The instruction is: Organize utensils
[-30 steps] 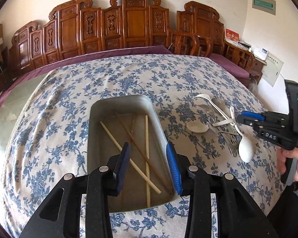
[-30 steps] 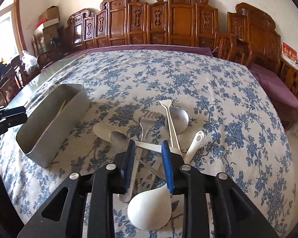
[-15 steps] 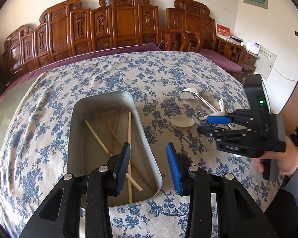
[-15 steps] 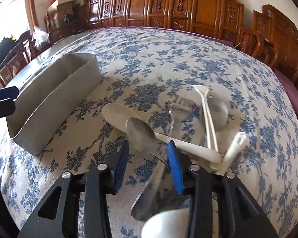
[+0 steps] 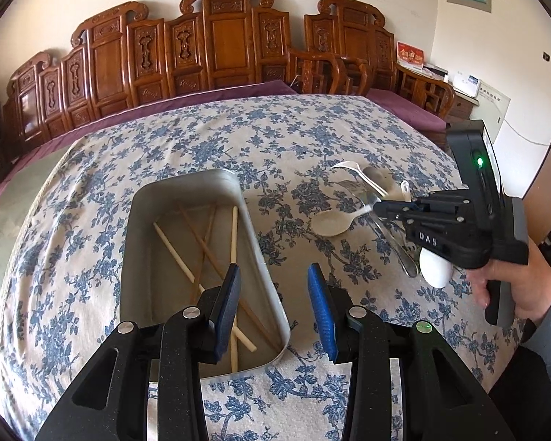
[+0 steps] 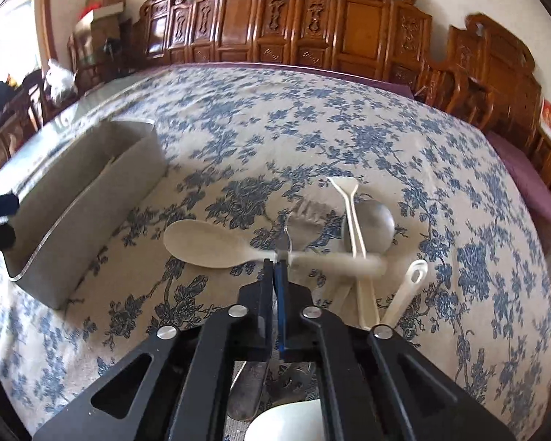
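On the flowered tablecloth [image 5: 187,154] a metal tray [image 5: 139,220] holds chopsticks [image 5: 172,248]. The left gripper [image 5: 272,308] hovers half-open over its near corner, gripping nothing. The right gripper [image 6: 275,262] has just snapped closed among the piled spoons [image 6: 349,235], seemingly pinching a blurred metal handle [image 6: 283,242].

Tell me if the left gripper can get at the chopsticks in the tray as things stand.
Probably yes: the left gripper is open right above the open-topped tray, and nothing covers the chopsticks. They lie flat and crossed, so pinching one could be fiddly.
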The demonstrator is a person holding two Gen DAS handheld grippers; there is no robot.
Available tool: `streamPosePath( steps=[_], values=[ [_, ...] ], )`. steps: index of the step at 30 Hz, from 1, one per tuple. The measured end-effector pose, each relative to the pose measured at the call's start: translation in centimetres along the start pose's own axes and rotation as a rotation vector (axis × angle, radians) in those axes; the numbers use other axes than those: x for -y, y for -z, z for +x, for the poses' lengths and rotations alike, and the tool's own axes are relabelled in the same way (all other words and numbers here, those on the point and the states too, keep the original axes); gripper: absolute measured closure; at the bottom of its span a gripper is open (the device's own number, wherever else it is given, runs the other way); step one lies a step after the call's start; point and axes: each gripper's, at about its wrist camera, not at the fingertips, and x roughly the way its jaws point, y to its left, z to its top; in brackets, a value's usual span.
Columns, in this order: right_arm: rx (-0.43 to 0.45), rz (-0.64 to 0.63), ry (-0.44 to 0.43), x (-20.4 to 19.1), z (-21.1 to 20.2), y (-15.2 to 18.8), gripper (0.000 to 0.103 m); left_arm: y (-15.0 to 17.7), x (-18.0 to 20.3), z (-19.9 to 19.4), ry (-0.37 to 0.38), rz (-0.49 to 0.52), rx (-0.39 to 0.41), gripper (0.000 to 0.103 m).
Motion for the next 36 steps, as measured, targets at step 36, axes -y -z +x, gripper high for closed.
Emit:
streamPosePath(
  steps=[36],
  values=[
    [0.171, 0.233, -0.151, 7.8, -4.9, -0.1, 0.101, -8.4, 4.9, 16.4, 0.05, 0.167, -0.395, 0.069]
  ],
)
